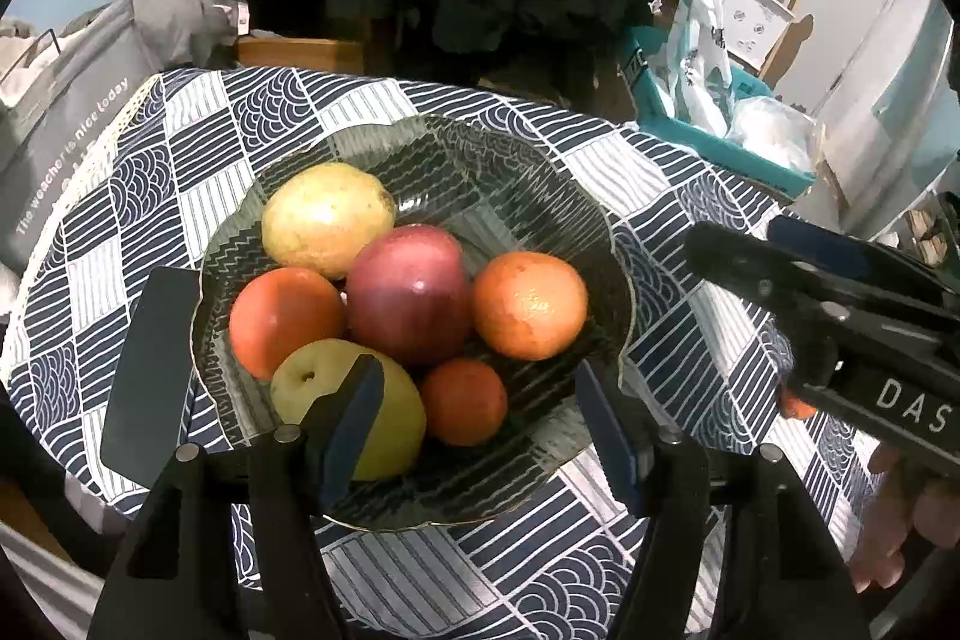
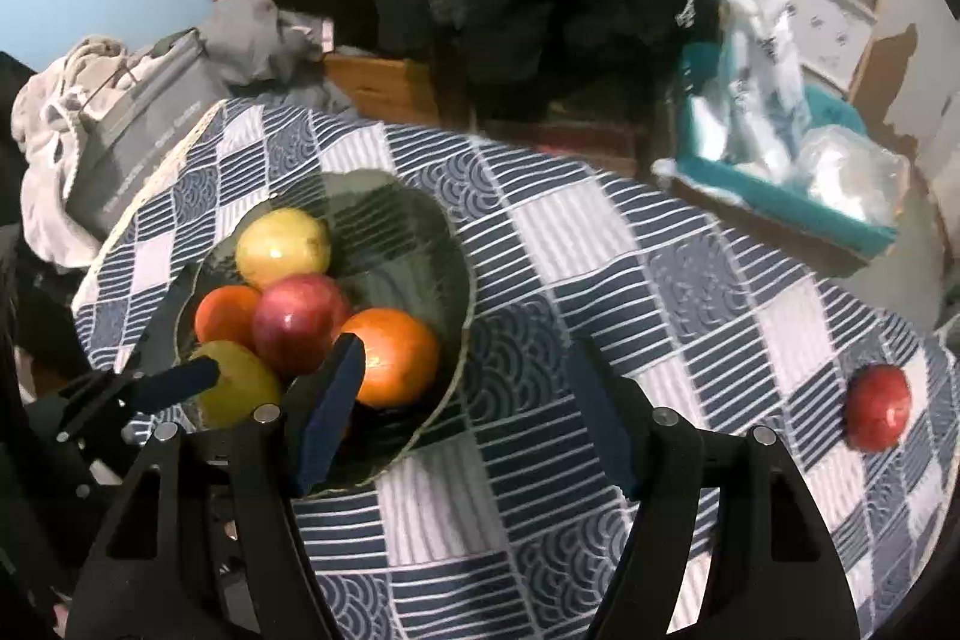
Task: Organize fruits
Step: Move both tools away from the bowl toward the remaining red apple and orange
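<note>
A dark glass bowl [image 1: 540, 196] sits on the patterned tablecloth and holds several fruits: a yellow pear [image 1: 327, 217], a red apple [image 1: 411, 292], two oranges [image 1: 528, 304], a green apple [image 1: 384, 412] and a small tangerine [image 1: 462, 400]. My left gripper [image 1: 480, 418] is open and empty just above the bowl's near rim. My right gripper [image 2: 468, 412] is open and empty over the cloth, right of the bowl [image 2: 420, 220]. A red fruit [image 2: 877, 406] lies alone on the cloth at the far right. The right gripper also shows in the left wrist view [image 1: 840, 292].
The round table [image 2: 600, 244] has a blue and white patterned cloth. A teal box [image 2: 780, 196] with plastic bags stands behind it on the right. A grey bag [image 1: 66, 142] and clothes lie at the left. Dark coats hang at the back.
</note>
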Motion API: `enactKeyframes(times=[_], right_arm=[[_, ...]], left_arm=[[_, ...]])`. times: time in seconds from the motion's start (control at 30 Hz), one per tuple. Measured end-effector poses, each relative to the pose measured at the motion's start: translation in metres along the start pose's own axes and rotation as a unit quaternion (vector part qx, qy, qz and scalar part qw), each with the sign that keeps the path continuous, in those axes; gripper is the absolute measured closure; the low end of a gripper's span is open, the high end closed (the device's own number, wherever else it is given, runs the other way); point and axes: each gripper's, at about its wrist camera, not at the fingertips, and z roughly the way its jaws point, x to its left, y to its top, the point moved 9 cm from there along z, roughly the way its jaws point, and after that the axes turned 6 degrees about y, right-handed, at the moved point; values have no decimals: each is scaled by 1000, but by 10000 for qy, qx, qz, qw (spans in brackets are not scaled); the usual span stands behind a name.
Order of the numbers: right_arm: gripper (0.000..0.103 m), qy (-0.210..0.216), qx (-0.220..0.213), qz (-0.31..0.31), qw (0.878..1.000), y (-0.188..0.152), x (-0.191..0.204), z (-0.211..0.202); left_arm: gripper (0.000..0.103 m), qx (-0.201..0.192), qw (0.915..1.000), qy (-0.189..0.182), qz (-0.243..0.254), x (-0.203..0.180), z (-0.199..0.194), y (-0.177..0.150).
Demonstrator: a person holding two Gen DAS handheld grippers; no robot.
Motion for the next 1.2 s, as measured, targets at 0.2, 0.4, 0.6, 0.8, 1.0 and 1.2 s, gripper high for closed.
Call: enactKeyframes(times=[0.2, 0.4, 0.6, 0.8, 1.0, 1.2], right_arm=[[32, -382, -225, -3, 9990, 3, -19, -26], [32, -677, -412, 12, 9969, 3, -35, -54], [32, -883, -635, -39, 9941, 3, -42, -82], [32, -994, -832, -10, 9916, -1, -47, -111], [32, -1083, -976, 76, 9893, -9, -55, -136], [31, -1204, -1087, 223, 9865, -19, -70, -158]], left_arm=[[32, -163, 9998, -15, 58, -10, -13, 7], [32, -282, 9995, -74, 140, -22, -26, 12], [32, -428, 9987, -207, 207, -36, -45, 18], [31, -641, 9969, -360, 277, -49, -67, 22], [28, -820, 9945, -450, 467, -66, -87, 25], [27, -896, 9924, -546, 642, -83, -100, 23]])
